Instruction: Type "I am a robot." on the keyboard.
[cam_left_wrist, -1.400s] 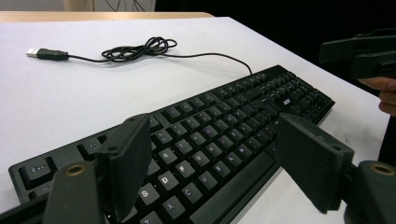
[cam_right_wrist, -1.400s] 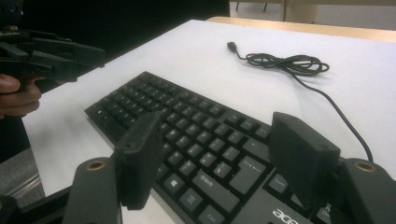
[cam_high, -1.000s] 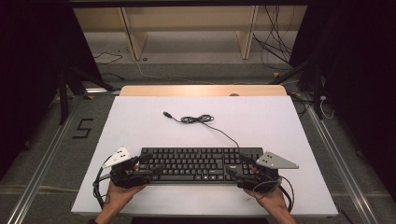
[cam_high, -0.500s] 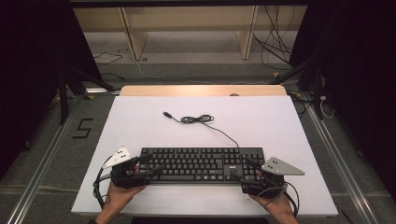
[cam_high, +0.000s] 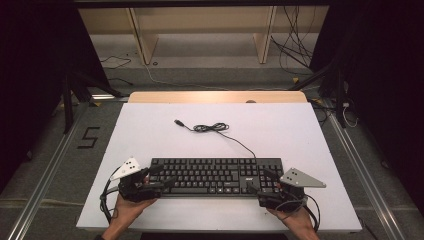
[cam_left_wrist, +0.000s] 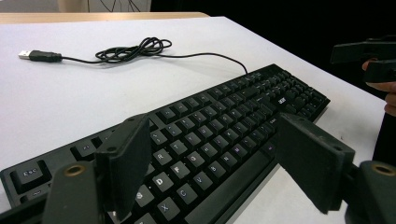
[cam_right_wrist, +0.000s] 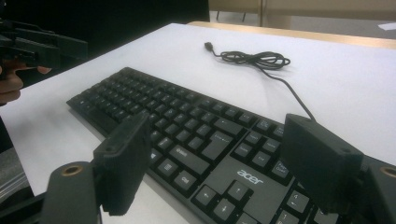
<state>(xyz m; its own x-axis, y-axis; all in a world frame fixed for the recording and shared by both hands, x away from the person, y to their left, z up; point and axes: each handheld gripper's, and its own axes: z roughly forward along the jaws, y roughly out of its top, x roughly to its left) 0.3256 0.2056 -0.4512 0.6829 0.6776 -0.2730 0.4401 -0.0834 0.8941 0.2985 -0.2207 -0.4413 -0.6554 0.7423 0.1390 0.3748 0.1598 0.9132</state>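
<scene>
Black keyboard (cam_high: 216, 176) lies flat at near edge of white table (cam_high: 150, 125), cable (cam_high: 220, 131) trailing far side. Left gripper (cam_high: 161, 181) straddles left end, jaws wide, pads off keys. Right gripper (cam_high: 258, 181) at right end, jaws just opened wide, nothing held. Judged: release after placing; next, hands withdraw clear

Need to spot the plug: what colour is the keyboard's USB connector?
Silver tip on black plug, clearest in the left gripper view.

The keyboard (cam_high: 216, 176) is matt black plastic (keys slightly glossy); the table (cam_high: 300, 130) is smooth matt white, edged in pale wood.
</scene>
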